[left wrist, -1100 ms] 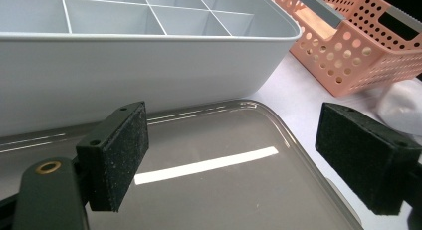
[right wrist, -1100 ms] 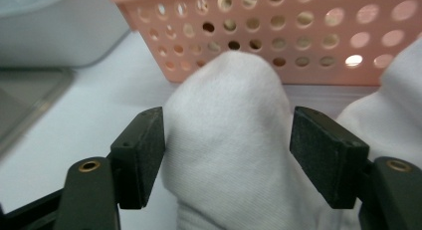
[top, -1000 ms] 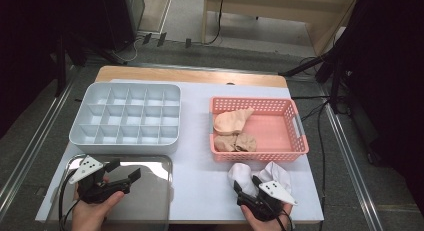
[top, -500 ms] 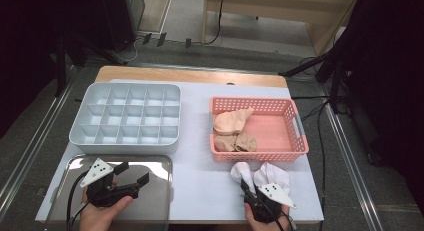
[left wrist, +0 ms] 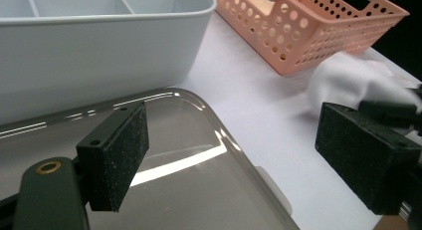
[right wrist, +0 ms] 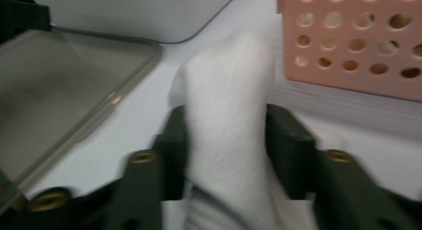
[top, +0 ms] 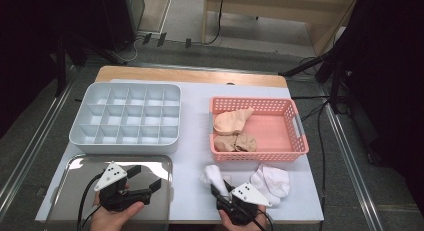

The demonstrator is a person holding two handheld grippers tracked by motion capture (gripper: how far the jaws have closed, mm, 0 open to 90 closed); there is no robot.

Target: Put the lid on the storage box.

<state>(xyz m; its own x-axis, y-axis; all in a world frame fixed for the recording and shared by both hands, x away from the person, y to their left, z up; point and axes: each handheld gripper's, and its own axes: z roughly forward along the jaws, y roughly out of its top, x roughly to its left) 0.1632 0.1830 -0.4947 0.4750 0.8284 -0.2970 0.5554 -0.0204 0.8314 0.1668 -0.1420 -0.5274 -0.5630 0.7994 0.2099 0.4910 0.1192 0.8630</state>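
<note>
White table point(top: 192, 156) | right tongs point(right wrist: 226, 135) clamped on white sock point(right wrist: 229, 120) | left tongs point(left wrist: 244, 150) apart over tray point(left wrist: 199, 155)

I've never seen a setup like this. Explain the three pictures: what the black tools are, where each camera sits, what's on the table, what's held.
A person holds a two-jaw tool in each hand. One camera looks down from above; one rides on each tool.

On the white table: a grey divided plastic organizer, a pink perforated basket holding beige socks, a shiny metal tray and a white sock pair.

The left gripper hovers open over the tray. The right gripper is closed on a white sock.
</note>
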